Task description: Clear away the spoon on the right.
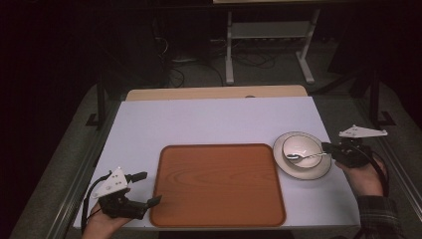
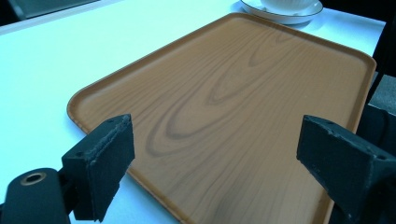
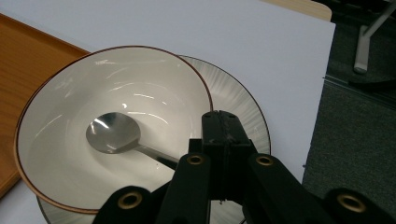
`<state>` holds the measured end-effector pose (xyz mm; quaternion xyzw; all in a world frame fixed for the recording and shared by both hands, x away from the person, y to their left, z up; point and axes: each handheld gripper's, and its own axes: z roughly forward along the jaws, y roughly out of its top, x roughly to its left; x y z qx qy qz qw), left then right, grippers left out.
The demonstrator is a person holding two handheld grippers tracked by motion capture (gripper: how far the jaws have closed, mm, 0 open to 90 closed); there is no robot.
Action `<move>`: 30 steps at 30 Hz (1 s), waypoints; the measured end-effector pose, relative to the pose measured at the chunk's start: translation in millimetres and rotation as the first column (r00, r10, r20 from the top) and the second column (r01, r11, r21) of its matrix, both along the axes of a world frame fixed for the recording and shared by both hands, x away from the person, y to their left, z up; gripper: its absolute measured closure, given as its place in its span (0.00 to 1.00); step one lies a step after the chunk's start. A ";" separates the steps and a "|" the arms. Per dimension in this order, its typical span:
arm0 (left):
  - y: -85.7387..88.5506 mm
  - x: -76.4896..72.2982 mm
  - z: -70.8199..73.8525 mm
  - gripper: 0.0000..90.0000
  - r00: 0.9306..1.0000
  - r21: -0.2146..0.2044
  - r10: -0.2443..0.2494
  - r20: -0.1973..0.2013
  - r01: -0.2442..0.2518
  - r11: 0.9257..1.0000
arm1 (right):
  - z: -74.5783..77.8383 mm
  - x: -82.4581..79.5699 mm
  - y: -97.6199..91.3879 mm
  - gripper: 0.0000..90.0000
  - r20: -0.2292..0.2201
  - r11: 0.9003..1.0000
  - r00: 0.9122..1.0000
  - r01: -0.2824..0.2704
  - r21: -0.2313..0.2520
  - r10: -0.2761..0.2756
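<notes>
The shiny metal spoon [image 3: 114, 135] lay in the white brown-rimmed bowl [image 3: 70, 93] on its saucer [image 1: 323, 172], handle clenched in my right gripper [image 1: 329, 148]. My left gripper [image 1: 144, 189] waited released beside the unloaded wooden tray [image 1: 217, 184].

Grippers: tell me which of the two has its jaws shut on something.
The right gripper, beside the plate: its jaws are shut on the handle of the spoon lying in the bowl. The left gripper stands open at the tray's near-left corner, holding nothing.
</notes>
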<state>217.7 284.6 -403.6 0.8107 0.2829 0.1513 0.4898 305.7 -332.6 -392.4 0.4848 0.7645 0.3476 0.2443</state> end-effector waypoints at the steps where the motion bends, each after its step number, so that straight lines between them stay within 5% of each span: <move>1: -0.1 0.0 0.1 0.12 1.000 0.001 0.000 -0.001 0.000 1.000 | 0.1 -0.4 -0.1 0.99 0.000 1.000 1.000 -0.001 0.000 0.001; 5: 0.0 0.2 0.0 0.12 1.000 0.001 0.000 -0.001 0.000 1.000 | 1.7 -0.9 0.5 0.97 0.013 1.000 1.000 0.006 0.005 -0.006; 13: -0.1 0.0 -0.2 0.12 1.000 0.001 0.000 -0.004 0.000 1.000 | 16.0 -8.7 12.1 0.62 0.073 0.997 0.997 -0.008 0.082 0.002; 18: -0.1 -0.3 0.1 0.12 1.000 -0.002 0.000 -0.002 0.000 1.000 | 15.5 -17.8 17.9 0.58 0.079 0.999 0.997 -0.003 0.054 -0.001; 30: -1.3 0.1 0.4 0.12 1.000 0.004 -0.004 -0.001 0.004 1.000 | 6.1 -51.7 4.1 0.56 0.041 0.997 0.999 0.021 0.072 -0.024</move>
